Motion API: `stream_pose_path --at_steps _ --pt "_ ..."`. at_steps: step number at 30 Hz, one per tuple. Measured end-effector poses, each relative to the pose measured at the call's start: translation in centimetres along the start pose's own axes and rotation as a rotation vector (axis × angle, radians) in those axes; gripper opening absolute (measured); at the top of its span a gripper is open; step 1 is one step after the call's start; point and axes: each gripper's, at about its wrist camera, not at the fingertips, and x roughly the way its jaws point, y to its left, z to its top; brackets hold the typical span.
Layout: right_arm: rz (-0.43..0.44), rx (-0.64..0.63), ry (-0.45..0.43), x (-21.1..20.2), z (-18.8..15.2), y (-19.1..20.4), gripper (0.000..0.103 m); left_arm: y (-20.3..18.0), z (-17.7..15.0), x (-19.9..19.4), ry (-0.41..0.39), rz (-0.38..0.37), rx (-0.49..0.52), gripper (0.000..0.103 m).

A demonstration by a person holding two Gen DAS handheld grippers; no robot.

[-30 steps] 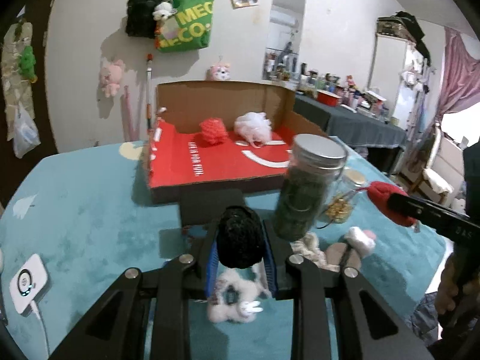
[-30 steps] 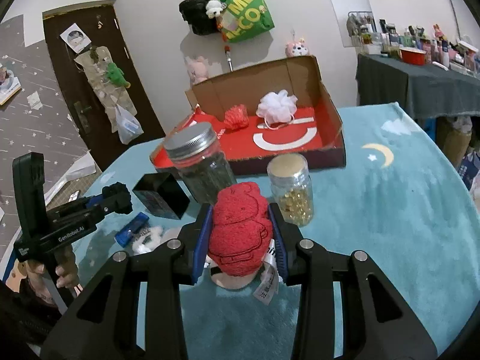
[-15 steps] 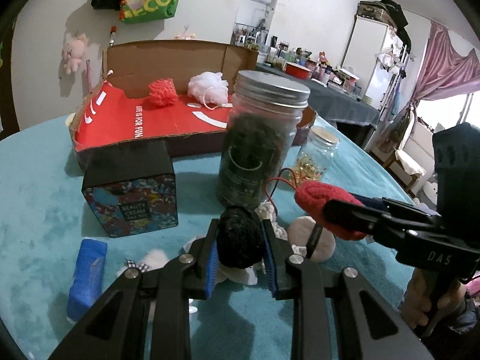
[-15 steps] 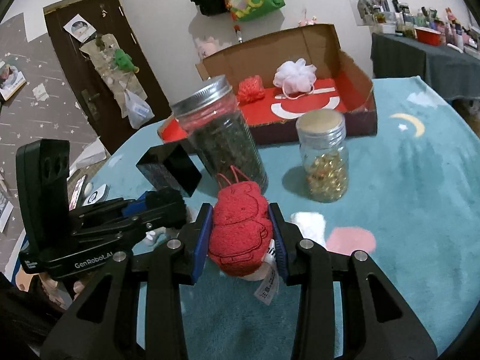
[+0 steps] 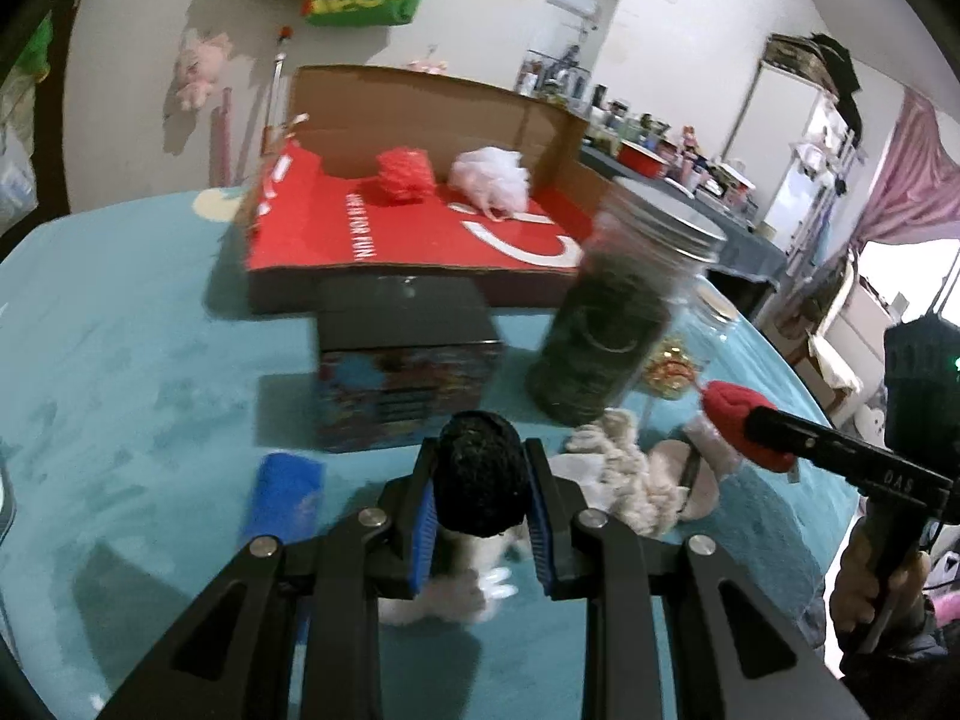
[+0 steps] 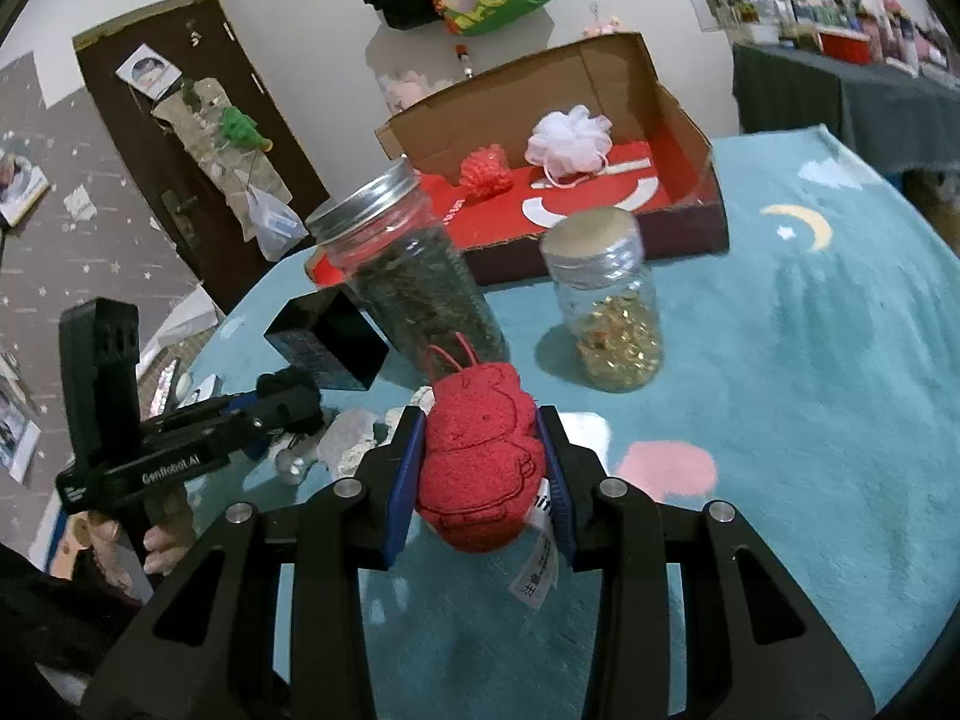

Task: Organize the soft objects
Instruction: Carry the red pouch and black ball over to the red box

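My left gripper (image 5: 480, 456) is shut on a black fuzzy ball (image 5: 480, 480), low over a white plush (image 5: 444, 591) on the teal cloth. My right gripper (image 6: 480, 420) is shut on a red plush toy (image 6: 480, 462) with a white tag. An open cardboard box (image 5: 420, 102) with a red floor stands behind and holds a red mesh pouf (image 5: 403, 175) and a white pouf (image 5: 492, 180). Cream plush pieces (image 5: 618, 468) lie between the two grippers. The right wrist view shows the same box (image 6: 678, 120) and the left gripper (image 6: 288, 402) at the left.
A tall jar of dark leaves (image 6: 414, 288), a small jar of gold bits (image 6: 606, 306) and a black cube box (image 5: 408, 354) stand between the grippers and the cardboard box. A blue block (image 5: 282, 498) lies to the left. The teal cloth (image 6: 810, 360) covers the round table.
Both grippers have sunk toward the tabletop, each still holding its toy. The left view swung right and then back to the left.
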Motion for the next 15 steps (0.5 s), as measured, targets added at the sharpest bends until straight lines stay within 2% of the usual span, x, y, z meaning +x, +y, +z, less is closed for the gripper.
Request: stream_pose_path --at_steps 7,15 --pt "-0.010 0.055 0.008 -1.0 0.4 -2.4 0.035 3.0 0.4 -1.0 0.006 0.057 -0.039 0.027" --pt "-0.015 0.111 0.018 -1.8 1.5 -5.1 0.035 5.7 1.4 -0.9 0.043 0.089 -0.015 0.027"
